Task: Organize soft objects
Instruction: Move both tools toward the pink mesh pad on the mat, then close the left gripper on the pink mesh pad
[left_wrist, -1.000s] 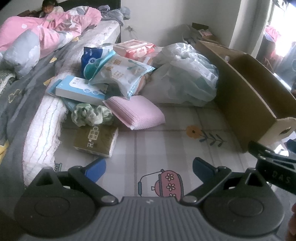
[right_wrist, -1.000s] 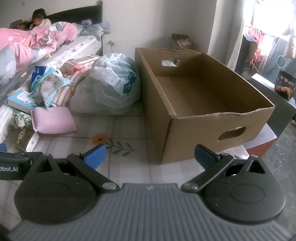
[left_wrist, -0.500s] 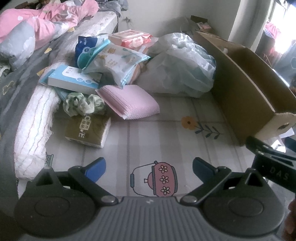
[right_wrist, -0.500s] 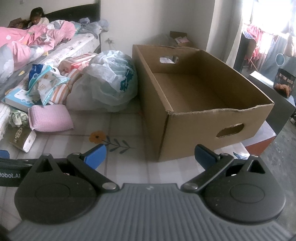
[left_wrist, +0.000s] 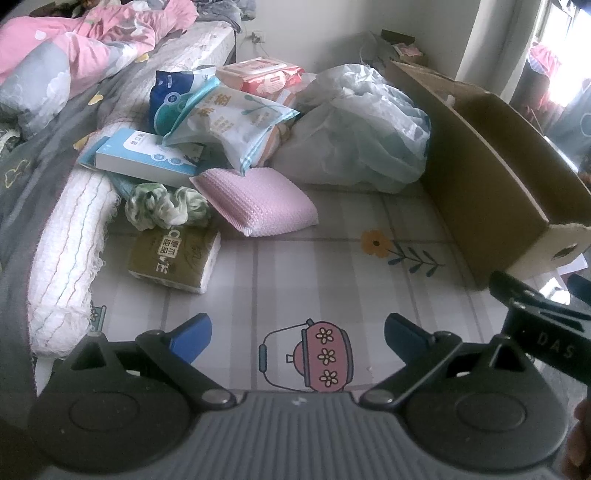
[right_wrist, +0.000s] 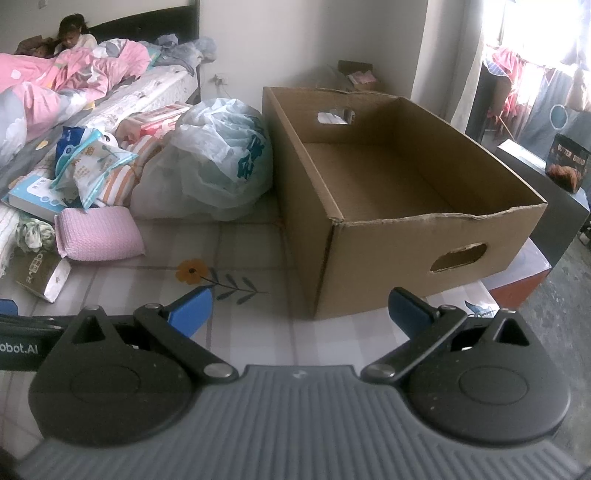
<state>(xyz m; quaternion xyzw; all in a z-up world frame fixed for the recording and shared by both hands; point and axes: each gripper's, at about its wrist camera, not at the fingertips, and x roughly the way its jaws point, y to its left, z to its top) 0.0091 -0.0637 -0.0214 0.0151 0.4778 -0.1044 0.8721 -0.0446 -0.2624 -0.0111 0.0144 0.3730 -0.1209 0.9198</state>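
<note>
A pile of soft goods lies on the patterned mat: a pink knitted pad (left_wrist: 258, 205) (right_wrist: 98, 230), a green-white scrunchie (left_wrist: 166, 205), a brown tissue pack (left_wrist: 175, 258) (right_wrist: 42, 275), a blue-white box (left_wrist: 146, 157), wipe packs (left_wrist: 236, 118) and a big plastic bag (left_wrist: 362, 133) (right_wrist: 218, 166). An open, empty cardboard box (right_wrist: 388, 206) (left_wrist: 491, 177) stands to their right. My left gripper (left_wrist: 295, 332) is open and empty, above the mat short of the pile. My right gripper (right_wrist: 299, 306) is open and empty, before the box's near left corner.
A bed with pink and grey bedding (left_wrist: 74, 66) and a person (right_wrist: 74, 33) on it lies at the left. A rolled white blanket edge (left_wrist: 70, 251) borders the mat. A dark cabinet (right_wrist: 546, 206) with a bread box (right_wrist: 567, 168) stands at the right.
My left gripper has moved forward and tilted down toward the pile, which now looks larger and lower in view. My right gripper has shifted slightly; both stay open.
</note>
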